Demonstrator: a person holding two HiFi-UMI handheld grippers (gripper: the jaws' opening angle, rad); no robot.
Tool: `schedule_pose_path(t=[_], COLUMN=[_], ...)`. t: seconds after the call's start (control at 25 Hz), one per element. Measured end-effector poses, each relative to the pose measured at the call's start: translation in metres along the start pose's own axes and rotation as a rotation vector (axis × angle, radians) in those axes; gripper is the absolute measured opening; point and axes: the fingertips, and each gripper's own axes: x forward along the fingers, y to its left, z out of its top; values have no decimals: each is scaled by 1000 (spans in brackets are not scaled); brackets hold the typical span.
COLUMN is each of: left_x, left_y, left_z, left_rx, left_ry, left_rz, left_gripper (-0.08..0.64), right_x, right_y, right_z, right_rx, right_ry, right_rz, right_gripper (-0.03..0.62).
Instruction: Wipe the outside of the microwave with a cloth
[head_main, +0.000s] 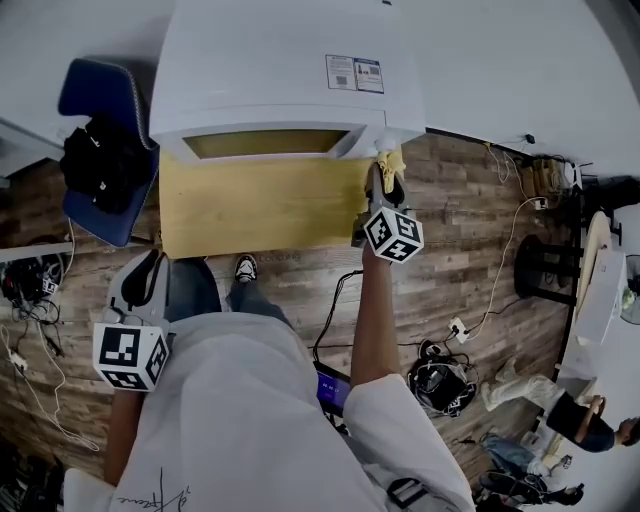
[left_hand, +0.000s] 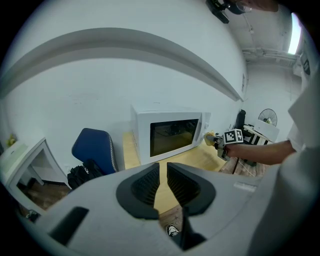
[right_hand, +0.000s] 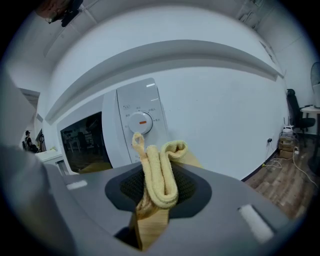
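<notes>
The right hand-held gripper (right_hand: 157, 189), pinching the folded yellow cloth (right_hand: 161, 172), is holding it by the microwave (head_main: 290, 70) front at the worktop's (head_main: 255, 208) right edge, with the wiping seemingly just starting and most faces left to do, while the left hand-held gripper (left_hand: 163, 182), jaws nearly together and empty, is waiting well apart.

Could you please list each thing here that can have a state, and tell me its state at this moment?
microwave door, shut.
right gripper, shut on the cloth.
cloth, folded over and clamped between the jaws.
left gripper, jaws together, nothing between them.
blue chair, carries a black bag.
</notes>
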Motion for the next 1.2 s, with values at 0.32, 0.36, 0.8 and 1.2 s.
schedule_pose_path(t=[0.32, 0.36, 0.8, 1.2], left_x=[-1, 0, 1, 4], left_y=[4, 5, 6, 8], left_z=[0, 0, -5, -1], left_rx=[0, 0, -16, -38], left_ry=[2, 3, 4, -9], left_rz=[-1, -4, -11, 5], left_gripper=[35, 35, 35, 35], right_x=[-5, -3, -1, 10], right_y=[27, 36, 72, 122], right_z=[-7, -10, -18, -31], right_rx=[2, -9, 64, 55], right_ry=[2, 10, -1, 13], right_rz=[23, 45, 56, 202], right_gripper=[114, 114, 113, 112])
